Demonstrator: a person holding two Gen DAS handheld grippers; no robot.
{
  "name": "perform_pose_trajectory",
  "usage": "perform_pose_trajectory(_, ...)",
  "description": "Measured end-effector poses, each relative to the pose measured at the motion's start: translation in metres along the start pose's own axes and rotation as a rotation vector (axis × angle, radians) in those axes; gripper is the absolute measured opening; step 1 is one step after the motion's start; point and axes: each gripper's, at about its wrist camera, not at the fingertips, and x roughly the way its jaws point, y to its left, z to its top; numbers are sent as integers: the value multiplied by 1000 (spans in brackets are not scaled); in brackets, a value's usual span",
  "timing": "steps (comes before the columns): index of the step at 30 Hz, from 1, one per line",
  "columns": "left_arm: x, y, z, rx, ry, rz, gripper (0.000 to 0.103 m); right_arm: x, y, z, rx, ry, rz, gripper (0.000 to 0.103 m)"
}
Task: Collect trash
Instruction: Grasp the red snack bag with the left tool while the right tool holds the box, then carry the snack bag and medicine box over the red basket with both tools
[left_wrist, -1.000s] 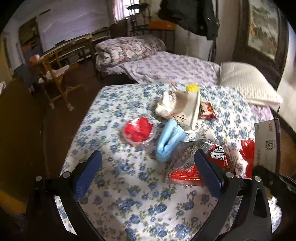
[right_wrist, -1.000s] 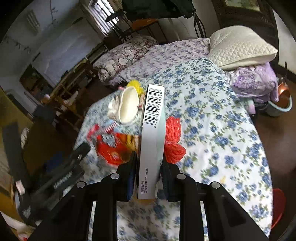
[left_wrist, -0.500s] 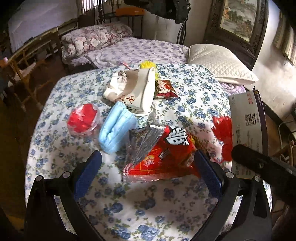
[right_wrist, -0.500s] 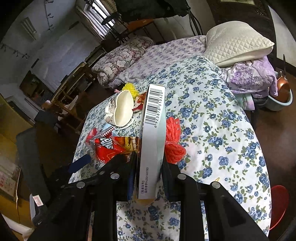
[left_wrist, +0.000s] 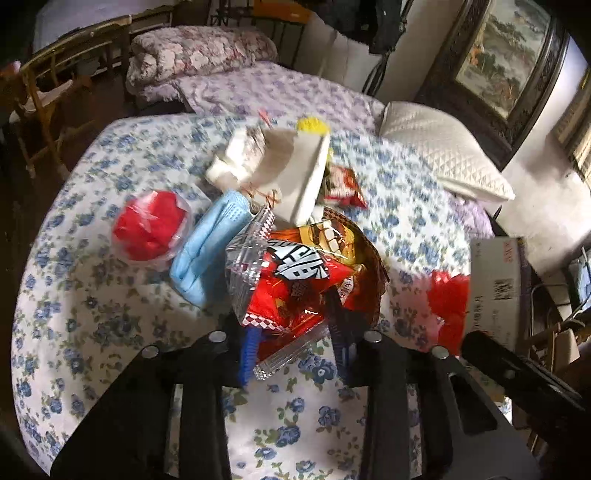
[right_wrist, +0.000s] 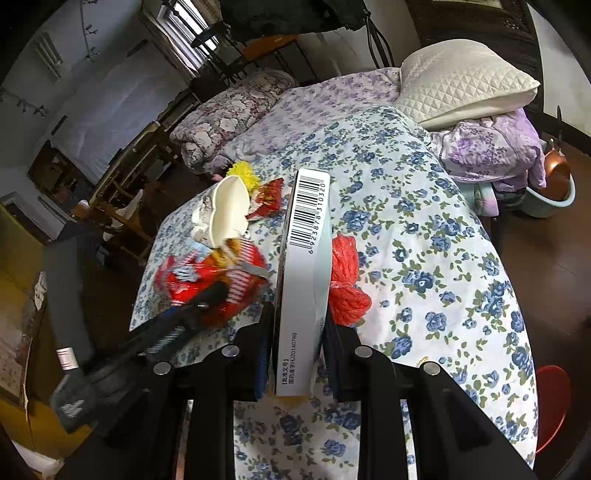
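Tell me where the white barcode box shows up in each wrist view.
Left wrist: white barcode box at the right edge, beside the red mesh.
Right wrist: centre, upright, clamped in the right gripper.
Shared landmark: the red snack bag, held by the left gripper.

Bed (left_wrist: 280, 92), framed painting (left_wrist: 506, 55), window (right_wrist: 181, 33)

Dim indoor room lit by daylight from a window (right_wrist: 181, 35) at the far wall. Around the snack bag (left_wrist: 306, 280), motion blur smears the tablecloth (left_wrist: 110, 332). Fisheye edges curve into black corners.
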Motion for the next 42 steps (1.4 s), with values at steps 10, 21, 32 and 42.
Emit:
perform_pose_trajectory(10,-89,6,-19,-68,-175,-5,32,-7,4,1,-27,-35,37,26)
perform_pose_trajectory(21,-125,28,-44,-175,-226,-11,32,-9,30,-30,-173,61,123,31)
perform_pose_trajectory(32,-126,46,-46,-227,-218,-27,32,-20,54,-55,-297,39,33,31)
perform_pose_trajectory(42,-128,40,-44,-210,-223,-36,32,-20,71,-77,-423,83,24,51)
